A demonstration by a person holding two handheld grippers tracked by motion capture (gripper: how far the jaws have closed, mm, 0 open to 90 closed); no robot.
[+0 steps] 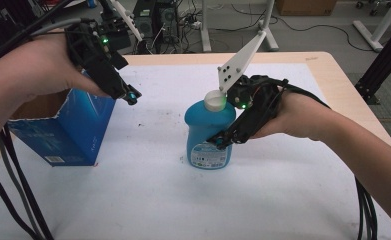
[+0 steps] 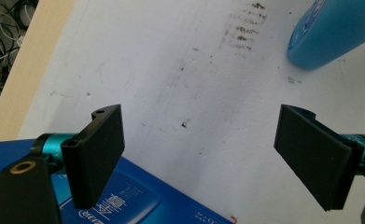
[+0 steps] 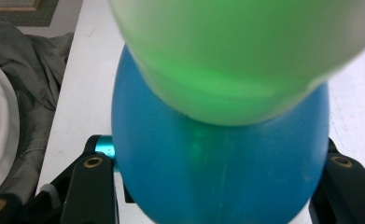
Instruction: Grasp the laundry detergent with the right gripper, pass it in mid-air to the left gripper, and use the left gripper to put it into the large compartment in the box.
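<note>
1. The right gripper (image 1: 222, 140) is clamping the blue bottle (image 1: 208, 132) low on its body, one jaw on each side. In the right gripper view the bottle (image 3: 217, 172) is bulging between the jaws under its cap (image 3: 245, 51). The walls look rounded and slick, so the bottle could be squirming out of the pads when lifted, judging by how little of each pad is meeting it.
2. The bottle is standing upright at the middle of the white mat (image 1: 148, 200), base on the mat. With the grip sitting below its heavy upper half, it could be tipping over the jaws on the way up.
3. The cap (image 1: 215, 100) is sitting close under the gripper's body; a knock there could be loosening it and letting liquid out.
4. The left gripper (image 1: 130, 96) is hanging released over the mat, jaws wide apart with nothing between them, above the near corner of the blue box (image 1: 58, 130). The box (image 2: 124, 200) is standing open-topped to the left, well apart from the bottle.
5. If the bottle is going into the box, a swinging base could be catching its rim and toppling it, since no hand is steadying it.
</note>
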